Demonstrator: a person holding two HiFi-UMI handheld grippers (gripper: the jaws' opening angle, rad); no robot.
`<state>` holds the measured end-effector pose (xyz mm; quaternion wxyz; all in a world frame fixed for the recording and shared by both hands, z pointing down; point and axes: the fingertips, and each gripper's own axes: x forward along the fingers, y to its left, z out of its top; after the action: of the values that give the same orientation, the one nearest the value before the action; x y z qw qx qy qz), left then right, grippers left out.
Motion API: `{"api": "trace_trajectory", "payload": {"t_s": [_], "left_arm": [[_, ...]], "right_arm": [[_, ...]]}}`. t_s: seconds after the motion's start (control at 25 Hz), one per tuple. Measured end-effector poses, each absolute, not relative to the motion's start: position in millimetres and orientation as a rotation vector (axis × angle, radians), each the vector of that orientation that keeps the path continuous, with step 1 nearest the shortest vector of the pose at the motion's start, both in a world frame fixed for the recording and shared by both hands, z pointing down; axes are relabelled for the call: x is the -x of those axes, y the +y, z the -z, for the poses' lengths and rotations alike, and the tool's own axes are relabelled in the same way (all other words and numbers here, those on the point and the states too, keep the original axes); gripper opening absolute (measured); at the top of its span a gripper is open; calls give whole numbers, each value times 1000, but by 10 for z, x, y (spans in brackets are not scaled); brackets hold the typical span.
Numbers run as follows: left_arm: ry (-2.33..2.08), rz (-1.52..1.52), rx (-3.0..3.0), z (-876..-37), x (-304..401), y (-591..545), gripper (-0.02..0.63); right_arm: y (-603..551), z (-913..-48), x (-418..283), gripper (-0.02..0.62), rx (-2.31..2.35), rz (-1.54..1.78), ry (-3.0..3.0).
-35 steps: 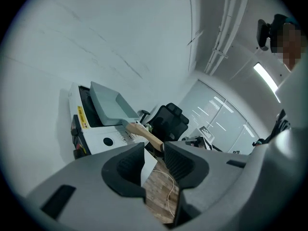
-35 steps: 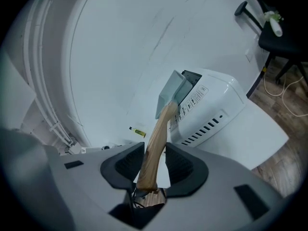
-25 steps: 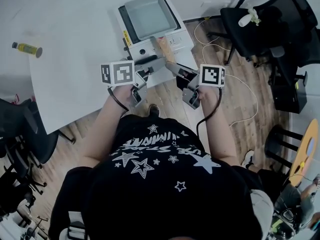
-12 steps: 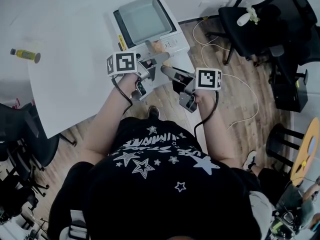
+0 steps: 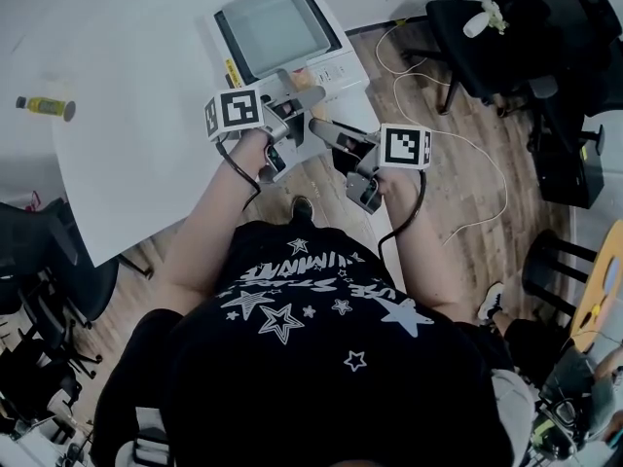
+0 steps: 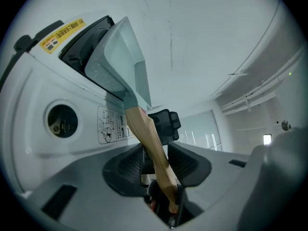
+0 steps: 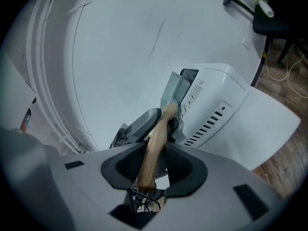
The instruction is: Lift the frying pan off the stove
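A square grey frying pan (image 5: 271, 29) sits on a white portable stove (image 5: 341, 66) at the table's near edge. Its wooden handle (image 5: 304, 76) points toward me. My left gripper (image 5: 308, 95) reaches over the handle from the left. In the left gripper view the handle (image 6: 150, 138) runs between the jaws, which are closing, with a thin gap still at one pad. My right gripper (image 5: 323, 129) is shut on the handle's end (image 7: 155, 148), seen between its pads in the right gripper view. That view also shows the pan (image 7: 172, 91) and the stove (image 7: 216, 105).
A yellow bottle (image 5: 44, 108) lies on the white table (image 5: 127, 154) at far left. Black office chairs (image 5: 496, 56) stand to the right on the wood floor, with a white cable (image 5: 467, 154) trailing there. Another dark chair (image 5: 39, 261) is at left.
Both grippers have moved forward to the stove. The left gripper swung in over the pan's handle, and the right gripper followed to the handle's end.
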<state>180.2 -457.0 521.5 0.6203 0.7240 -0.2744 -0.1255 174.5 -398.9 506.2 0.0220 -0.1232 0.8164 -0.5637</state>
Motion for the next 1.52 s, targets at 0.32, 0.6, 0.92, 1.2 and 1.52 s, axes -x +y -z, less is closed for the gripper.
{"api": "trace_trajectory", "payload": {"t_s": [0.32,0.6,0.92,1.2,1.52], "left_arm": [[-563,296,-1712,-5141,-1754,-4376,156],[-516,298,-1798,-4885,-1609,-4162,156],[-463,334,-1849,-4548,-1327,-3841,156],[-418,318,-1873,-4418,-1090,-3509,156],[-362,297,-1876,-4356,-976,-3350,157]], "right_arm": [[-3804,-4997,-1644,138,362,1742,2523],[-3595,-4821,-1471,138,394,1686,2518],[-3280,-4527,-1186,140,432,1607,2535],[-2956,-4404,-930,141,484,1557,2551],[-2804,-4327,-780,144,544,1527,2517]]}}
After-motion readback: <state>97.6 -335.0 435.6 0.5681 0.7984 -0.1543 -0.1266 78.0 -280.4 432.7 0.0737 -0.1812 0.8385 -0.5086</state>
